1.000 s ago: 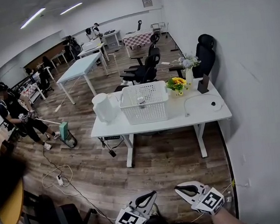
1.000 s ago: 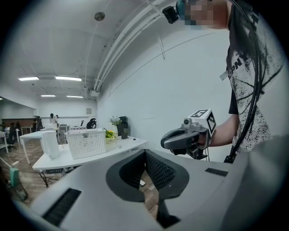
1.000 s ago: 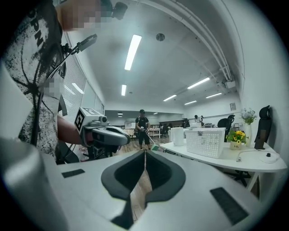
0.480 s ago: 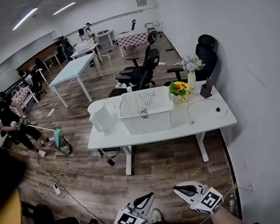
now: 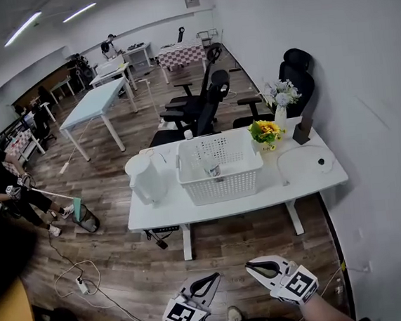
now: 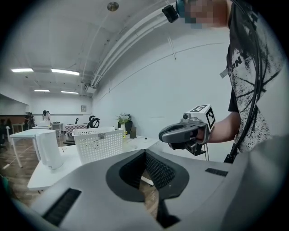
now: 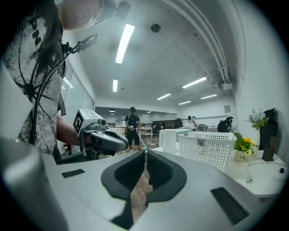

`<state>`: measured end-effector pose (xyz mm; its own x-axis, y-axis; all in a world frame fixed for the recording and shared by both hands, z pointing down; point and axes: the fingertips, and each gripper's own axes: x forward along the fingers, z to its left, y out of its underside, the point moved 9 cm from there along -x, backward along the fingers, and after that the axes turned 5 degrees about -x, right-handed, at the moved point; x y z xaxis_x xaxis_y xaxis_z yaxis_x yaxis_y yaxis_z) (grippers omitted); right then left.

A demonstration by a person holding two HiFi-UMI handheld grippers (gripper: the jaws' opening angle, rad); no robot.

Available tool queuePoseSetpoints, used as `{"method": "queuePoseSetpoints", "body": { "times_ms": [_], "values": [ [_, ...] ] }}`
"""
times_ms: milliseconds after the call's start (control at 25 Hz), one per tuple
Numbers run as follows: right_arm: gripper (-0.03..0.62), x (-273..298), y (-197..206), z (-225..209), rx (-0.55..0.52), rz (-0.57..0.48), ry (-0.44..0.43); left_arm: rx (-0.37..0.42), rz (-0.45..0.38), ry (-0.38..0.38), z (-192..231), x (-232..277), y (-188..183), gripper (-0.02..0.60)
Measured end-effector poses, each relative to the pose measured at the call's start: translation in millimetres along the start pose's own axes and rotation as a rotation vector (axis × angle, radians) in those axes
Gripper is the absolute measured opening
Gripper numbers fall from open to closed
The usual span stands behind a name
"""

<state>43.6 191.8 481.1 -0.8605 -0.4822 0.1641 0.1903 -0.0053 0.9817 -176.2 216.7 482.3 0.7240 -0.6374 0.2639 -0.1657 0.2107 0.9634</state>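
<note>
Head view: left gripper [image 5: 217, 276] and right gripper [image 5: 250, 266] closed tip to tip, empty, well apart from table [image 5: 191, 209]. Possible trouble: foot catching loose extension cable [image 5: 80, 285] on floor, off left.

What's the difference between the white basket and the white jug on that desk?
The basket is wide, boxy and full of holes, with a small item inside; the jug is tall, narrow and solid-walled. The basket sits mid-desk, the jug near the desk's left end. Both are white and stand upright on the white desk.
</note>
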Motion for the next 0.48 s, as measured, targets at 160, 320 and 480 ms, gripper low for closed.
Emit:
{"method": "queuePoseSetpoints", "body": {
  "times_ms": [160, 320, 480],
  "values": [
    [0.023, 26.7, -1.1, -2.6, 0.01, -0.004, 0.015, -0.006, -0.004, 0.016, 29.3, -2.9, 5.1, 0.011],
    [0.023, 47.1, 1.5, -5.7, 0.022, 0.001, 0.037, 0.001, 0.0, 0.027, 53.4, -4.7, 9.1, 0.011],
    [0.023, 59.3, 2.2, -9.7, 0.03, 0.013, 0.046, -0.008, -0.003, 0.038, 67.7, -3.4, 11.7, 0.011]
  ]
}}
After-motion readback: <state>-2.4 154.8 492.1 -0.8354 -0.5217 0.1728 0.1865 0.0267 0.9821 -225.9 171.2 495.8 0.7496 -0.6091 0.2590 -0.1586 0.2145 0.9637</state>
